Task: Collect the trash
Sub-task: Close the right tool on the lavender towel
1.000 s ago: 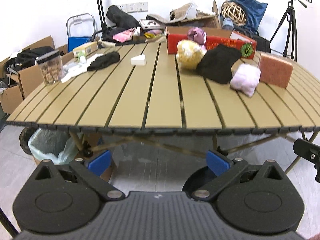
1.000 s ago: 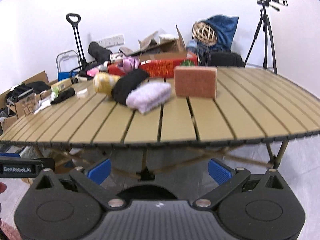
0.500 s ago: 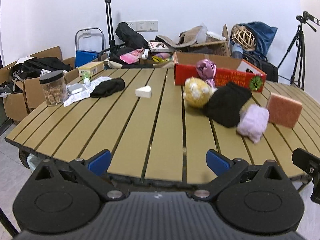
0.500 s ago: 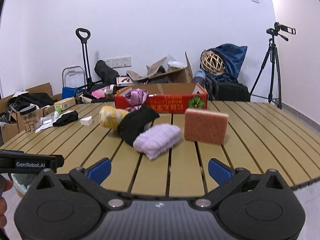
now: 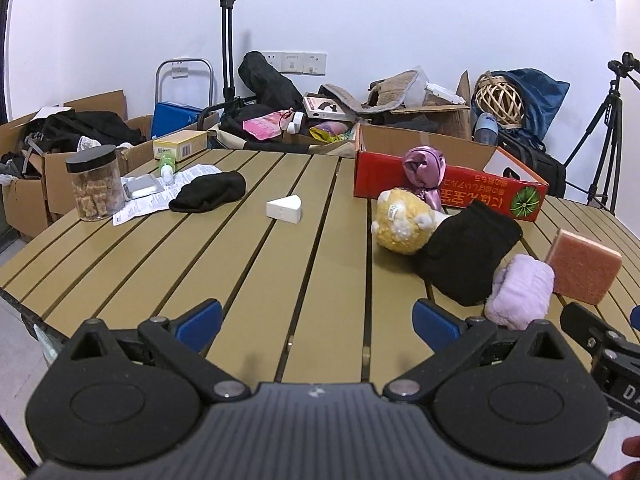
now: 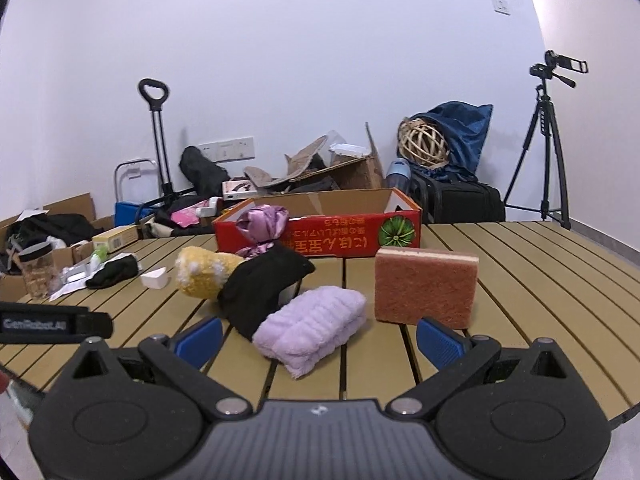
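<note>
A: Fingers?

B: Left gripper (image 5: 316, 322): blue fingers (image 5: 199, 319) spread wide, nothing between them, over the near edge of the slatted counter (image 5: 280, 264). Right gripper (image 6: 318, 336): same, spread wide and empty, with the lilac fluffy cloth (image 6: 310, 326) lying on the counter just ahead between the 2 fingers (image 6: 438, 342), not touched.

A: What's around the cloth?

B: Black cloth (image 6: 262, 286) touching its left end, yellow plush (image 6: 202, 274) behind that. Orange sponge (image 6: 426, 286) stands on edge just to the right, apart from the cloth.

A: Containers?

B: 3. Red cardboard box (image 5: 450, 184) at the far side of the counter, open top; contents can't be seen from either view. A pink satin bundle (image 5: 424, 170) sits against its front wall, outside it. Clear jar (image 5: 95, 184) with black lid at the far left, roughly 2/3 full of brown chunks, lid on. Small yellow carton (image 5: 180, 145) behind it, closed.

A: Loose trash candidates?

B: Left side: printed paper sheet (image 5: 160, 196) with a foil blister pack (image 5: 142, 187) on it and a small green-capped bottle (image 5: 167, 166) alongside. Second black cloth (image 5: 208, 196) overlaps the sheet's right edge. White wedge (image 5: 285, 209) alone mid-counter.
</note>
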`<control>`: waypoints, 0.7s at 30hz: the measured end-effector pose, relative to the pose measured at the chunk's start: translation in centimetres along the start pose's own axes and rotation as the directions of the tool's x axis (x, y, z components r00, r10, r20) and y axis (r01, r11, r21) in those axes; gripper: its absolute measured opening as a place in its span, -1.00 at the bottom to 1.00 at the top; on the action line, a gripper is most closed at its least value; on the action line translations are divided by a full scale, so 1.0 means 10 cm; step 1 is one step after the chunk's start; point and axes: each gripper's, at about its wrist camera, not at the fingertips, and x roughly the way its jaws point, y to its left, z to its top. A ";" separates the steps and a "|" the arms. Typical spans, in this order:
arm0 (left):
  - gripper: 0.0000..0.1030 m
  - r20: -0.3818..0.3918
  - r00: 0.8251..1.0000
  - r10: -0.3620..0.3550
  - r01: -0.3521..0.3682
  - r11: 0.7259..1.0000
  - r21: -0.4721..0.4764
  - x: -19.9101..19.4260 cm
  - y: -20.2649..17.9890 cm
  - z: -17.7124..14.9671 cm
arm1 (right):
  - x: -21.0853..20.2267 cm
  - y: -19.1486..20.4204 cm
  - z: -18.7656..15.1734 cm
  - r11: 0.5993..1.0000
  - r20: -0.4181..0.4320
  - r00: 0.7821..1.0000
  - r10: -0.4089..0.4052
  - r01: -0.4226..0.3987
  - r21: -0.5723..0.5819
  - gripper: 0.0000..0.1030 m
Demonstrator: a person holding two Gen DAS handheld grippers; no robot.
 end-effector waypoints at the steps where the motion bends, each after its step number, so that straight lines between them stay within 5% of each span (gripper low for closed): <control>1: 1.00 0.000 1.000 -0.002 0.002 1.000 -0.004 0.02 0.01 0.00 | 0.05 0.00 -0.01 1.000 0.003 1.000 -0.002 0.002 0.005 1.00; 21: 1.00 0.002 1.000 0.005 -0.005 1.000 -0.028 0.24 0.15 -0.01 | 0.82 0.33 -0.14 0.996 -0.077 0.994 -0.079 0.077 -0.037 1.00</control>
